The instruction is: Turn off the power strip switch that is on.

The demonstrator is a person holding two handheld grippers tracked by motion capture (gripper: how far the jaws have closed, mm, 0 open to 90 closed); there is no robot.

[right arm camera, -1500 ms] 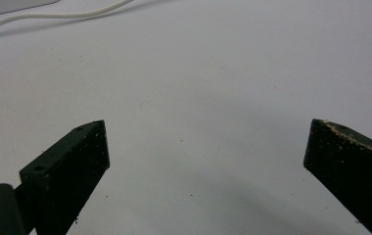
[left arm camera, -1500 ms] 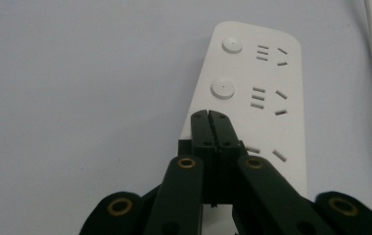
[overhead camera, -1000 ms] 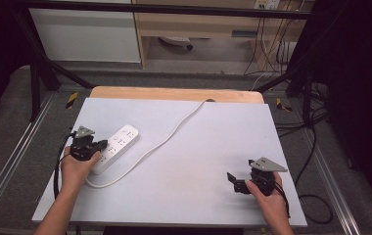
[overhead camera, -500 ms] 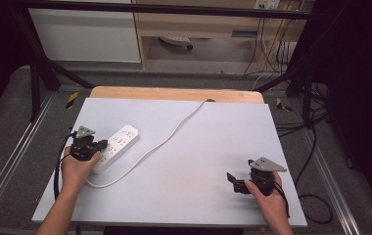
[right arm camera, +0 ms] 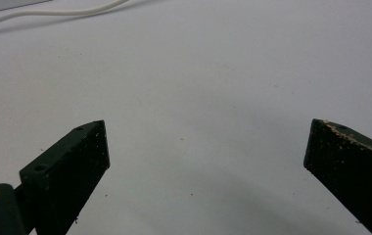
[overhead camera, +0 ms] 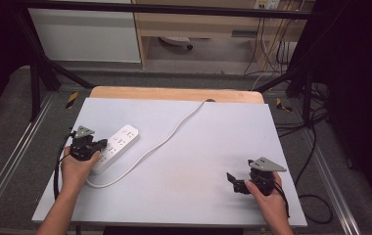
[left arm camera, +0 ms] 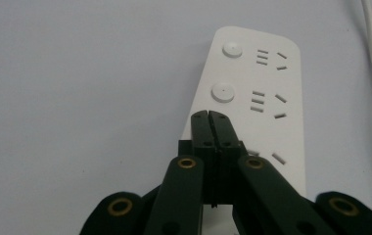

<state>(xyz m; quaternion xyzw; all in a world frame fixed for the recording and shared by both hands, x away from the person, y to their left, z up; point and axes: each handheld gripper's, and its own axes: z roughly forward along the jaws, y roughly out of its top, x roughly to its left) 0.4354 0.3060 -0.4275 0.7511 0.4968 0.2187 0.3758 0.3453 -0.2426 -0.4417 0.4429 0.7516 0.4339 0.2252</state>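
In the high view we are seeing the white power strip (overhead camera: 117, 147) lying slantwise at the left of the grey table (overhead camera: 198, 147), its white cable (overhead camera: 167, 134) curling from its near end and running away to the far edge. The left gripper (overhead camera: 96, 146) is sitting over the strip's near end, while the right gripper (overhead camera: 233, 182) is resting low over bare table at the near right, well apart from the strip.

In the left gripper view we are watching the two black jaws pressed flat together with nothing between them, their tips poised over the strip (left arm camera: 252, 105) just short of a round button (left arm camera: 222, 92).

In the right gripper view we are looking between jaws spread wide and gripping nothing, bare table (right arm camera: 198, 98) under them and the cable (right arm camera: 52, 12) crossing the far left corner.
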